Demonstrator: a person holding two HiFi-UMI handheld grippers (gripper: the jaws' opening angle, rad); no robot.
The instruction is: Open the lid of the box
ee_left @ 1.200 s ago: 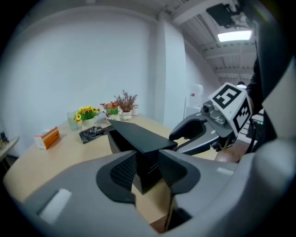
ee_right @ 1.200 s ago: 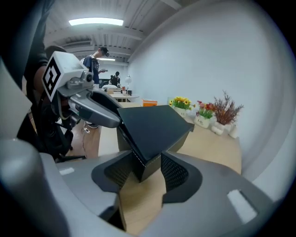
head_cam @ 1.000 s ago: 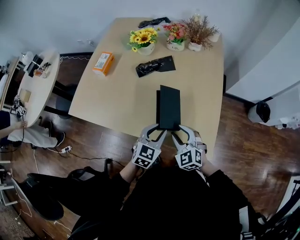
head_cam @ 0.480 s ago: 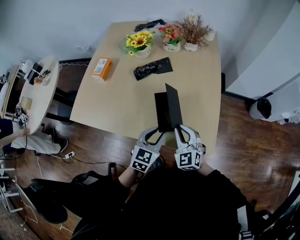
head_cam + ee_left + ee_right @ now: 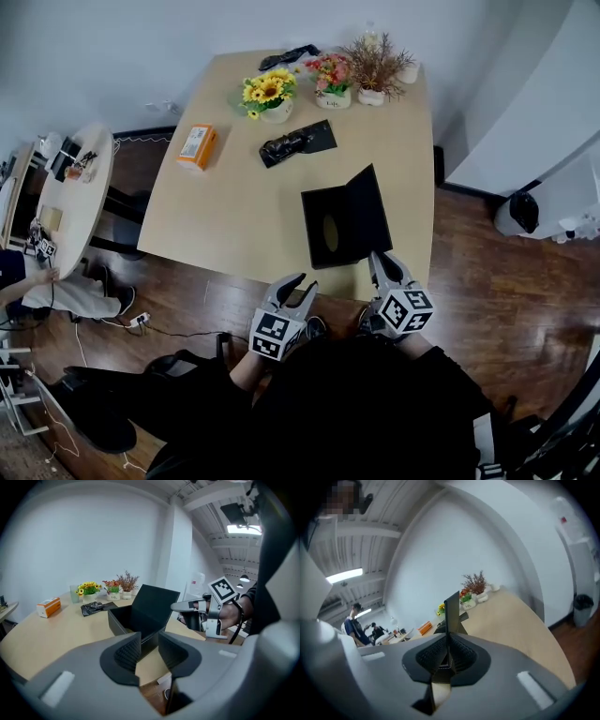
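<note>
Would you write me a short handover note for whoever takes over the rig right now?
Left tongs: shut and empty, by the near edge of the table, clear of the box.
Right tongs: jaws closing on the near edge of the lid, which stands between them.
Box: black, near the front of the table, base flat, inside exposed.
Done: the lid is raised and stands up along the base's right side.
Left: probably only to let go of the lid gently and check that it holds open.
</note>
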